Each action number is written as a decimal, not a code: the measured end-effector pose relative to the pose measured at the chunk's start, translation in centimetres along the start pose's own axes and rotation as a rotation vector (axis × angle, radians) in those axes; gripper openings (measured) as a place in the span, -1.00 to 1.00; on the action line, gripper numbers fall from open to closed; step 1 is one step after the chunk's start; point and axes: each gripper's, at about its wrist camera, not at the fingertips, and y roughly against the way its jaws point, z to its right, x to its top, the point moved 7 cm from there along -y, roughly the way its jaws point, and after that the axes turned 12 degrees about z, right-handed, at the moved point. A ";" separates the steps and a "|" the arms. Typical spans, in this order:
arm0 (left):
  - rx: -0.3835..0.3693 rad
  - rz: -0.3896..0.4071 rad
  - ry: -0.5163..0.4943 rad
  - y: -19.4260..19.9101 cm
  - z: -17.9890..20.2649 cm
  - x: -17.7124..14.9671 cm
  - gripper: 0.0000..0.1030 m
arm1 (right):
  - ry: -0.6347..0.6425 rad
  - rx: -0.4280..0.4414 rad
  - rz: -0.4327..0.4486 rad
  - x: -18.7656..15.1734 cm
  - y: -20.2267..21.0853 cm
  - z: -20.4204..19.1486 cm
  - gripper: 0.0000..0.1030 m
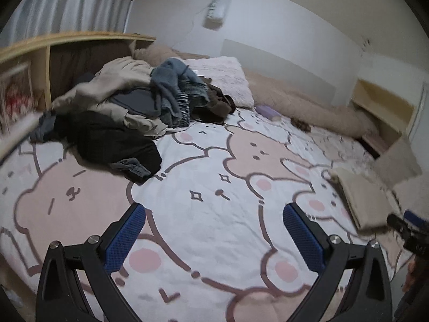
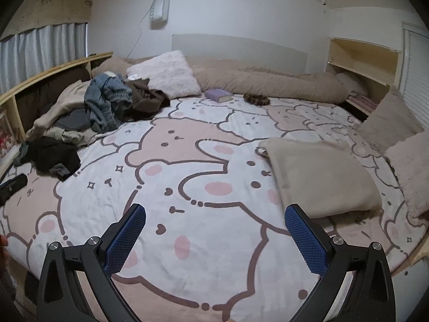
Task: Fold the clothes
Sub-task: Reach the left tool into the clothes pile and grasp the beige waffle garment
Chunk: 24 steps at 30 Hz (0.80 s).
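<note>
Both grippers are held above the bedspread (image 2: 214, 139) with nothing between their blue pads. The left gripper (image 1: 214, 237) is spread wide and is empty; the right gripper (image 2: 215, 237) is likewise spread wide and empty.

The clothes still to be folded are heaped in a pile (image 1: 128, 99) at the far left of the bed, against the wooden shelf (image 1: 67, 45). A black garment (image 1: 112, 139) is seen at the pile's near edge, with beige, grey and blue-denim pieces tangled behind it. One beige piece (image 2: 319, 174), already folded by the look of it, is laid flat on the right side of the bed, just beyond the right gripper.

The task is judged to be early (one piece done, the heap untouched). The next move is likely a reach to the pile, and here the risks are found:

- Several layers may be pinched at once, since the garments are interlocked; a second piece would then be dragged along.
- The bedspread itself may be caught if the jaws are closed too low.
- The folded piece may be disturbed if cloth is spread out too close to it.
- The small purple box (image 2: 217, 95) near the pillow (image 2: 166, 75) may be swept by a dragged sleeve.

The left view is blurred, so fine detail in the pile cannot be told.
</note>
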 end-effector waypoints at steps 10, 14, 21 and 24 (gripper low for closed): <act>0.266 0.087 -0.085 -8.4 -10.8 9.0 1.00 | 0.017 0.040 -0.061 0.1 -4.6 -1.8 1.00; 0.500 0.119 -0.325 -14.0 -15.1 13.0 1.00 | 0.020 0.042 -0.087 -0.2 -6.4 -1.7 1.00; 0.750 0.134 -0.688 -22.8 -19.1 16.7 1.00 | 0.014 0.029 -0.171 -1.6 -10.2 -1.6 1.00; 0.755 0.073 -0.733 -26.3 -19.6 16.5 0.98 | 0.017 0.026 -0.200 -2.0 -11.8 -1.9 1.00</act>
